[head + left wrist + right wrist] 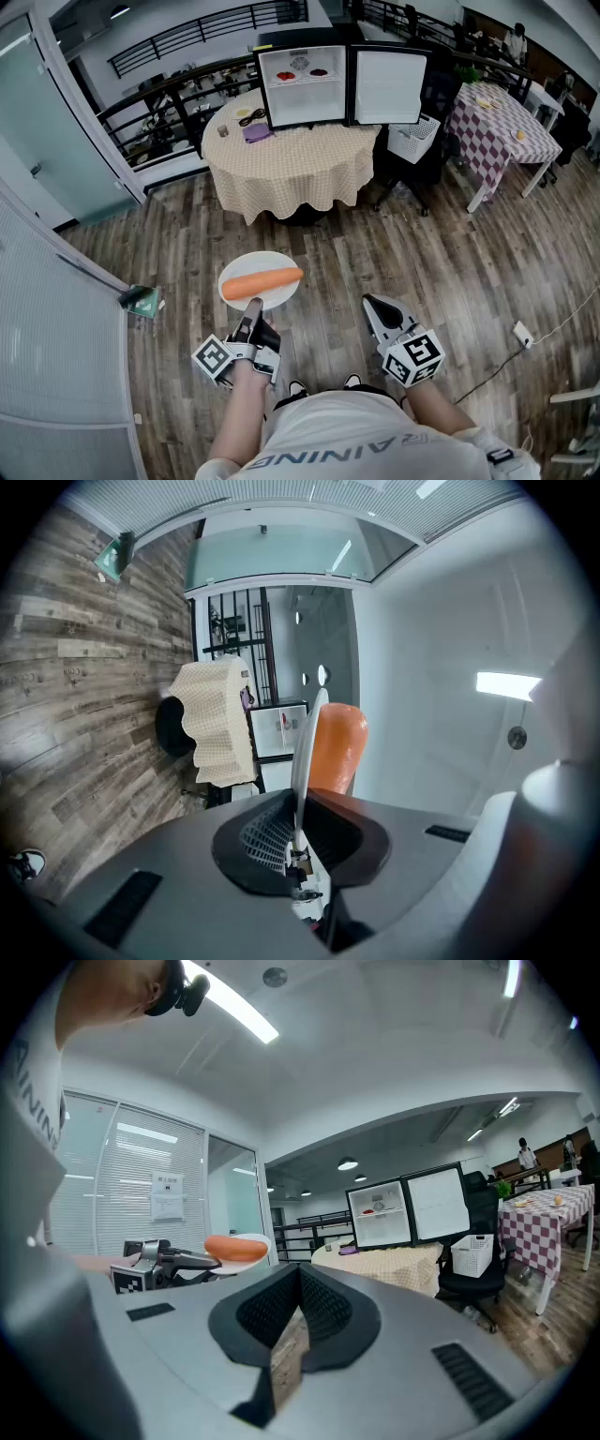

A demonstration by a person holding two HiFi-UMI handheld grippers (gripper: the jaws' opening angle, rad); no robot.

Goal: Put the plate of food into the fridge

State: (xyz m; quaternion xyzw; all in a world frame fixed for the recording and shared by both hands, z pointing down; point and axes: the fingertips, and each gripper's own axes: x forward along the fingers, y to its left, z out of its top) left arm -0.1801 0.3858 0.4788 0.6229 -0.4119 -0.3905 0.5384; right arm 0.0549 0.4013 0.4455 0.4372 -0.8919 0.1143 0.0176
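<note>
While standing well back from table (pixel 291 164), clamping left gripper (pixel 253 306) on near rim of plate (pixel 258 260), w/ carrot (pixel 262 281) lying across it. Holding right gripper (pixel 370 302) alongside, jaws together, nothing btwn. Facing fridge (pixel 305 89) on tabletop, door (pixel 389 86) swung wide; looking across bare wood floor (pixel 375 248) btwn.

The plate (pixel 302 747) shows only edge-on in the left gripper view, its near rim buried between the jaws of the left tool (pixel 298 808), with part of the carrot (pixel 339 747) hidden behind it. Items on the fridge (pixel 305 105) shelf and the desk (pixel 300 159) are too small to identify. The head view's bottom edge cuts off the person (pixel 337 436).
</note>
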